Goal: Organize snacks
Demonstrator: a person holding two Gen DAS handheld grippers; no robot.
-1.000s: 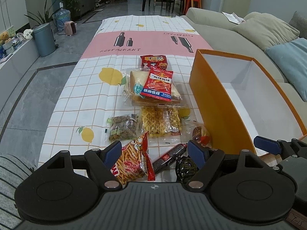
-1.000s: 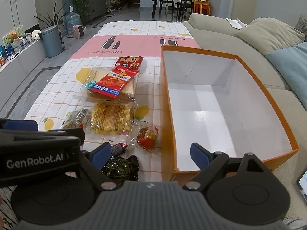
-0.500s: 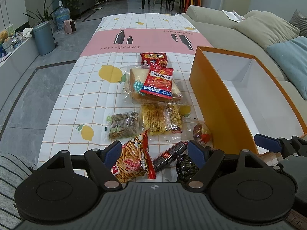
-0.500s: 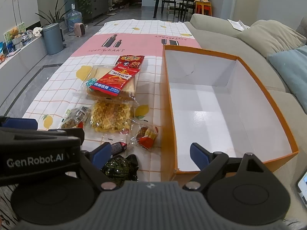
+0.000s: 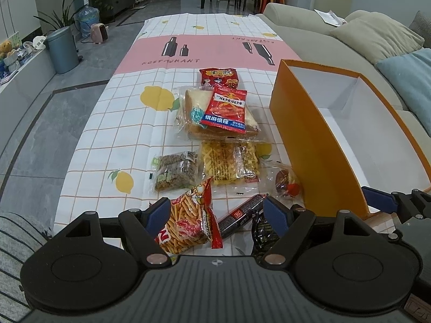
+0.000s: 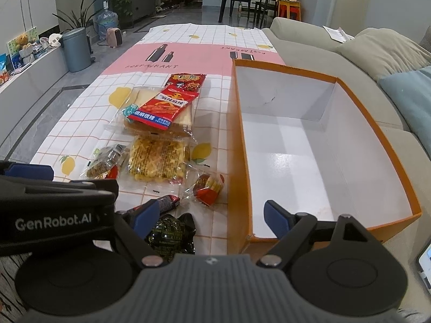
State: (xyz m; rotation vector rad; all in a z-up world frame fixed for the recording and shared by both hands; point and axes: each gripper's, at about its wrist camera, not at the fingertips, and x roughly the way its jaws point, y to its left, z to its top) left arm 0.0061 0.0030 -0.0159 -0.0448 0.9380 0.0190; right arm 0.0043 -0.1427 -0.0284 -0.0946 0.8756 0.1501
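Blue-padded left gripper (image 5: 216,212) stands wide, gripping nothing, above the fries bag (image 5: 188,219) and dark sausage stick (image 5: 239,214). Right gripper (image 6: 207,216), jaws just narrowing slightly yet wide and empty, straddles the orange box (image 6: 377,145) wall. Remaining snacks, including the sandwich pack (image 5: 215,113), lie at 12 o'clock on the tablecloth (image 5: 107,134).

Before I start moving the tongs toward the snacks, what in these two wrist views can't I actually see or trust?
- Black wrapped snack: near part hidden by the right tongs' body, right wrist view.
- Fries bag: lower end behind the left tongs' body, left wrist view.
- Dark sausage stick: one end covered by a tong finger.
- Orange box: inside of its near wall out of sight, both views.
- Device: cut off at the right edge.
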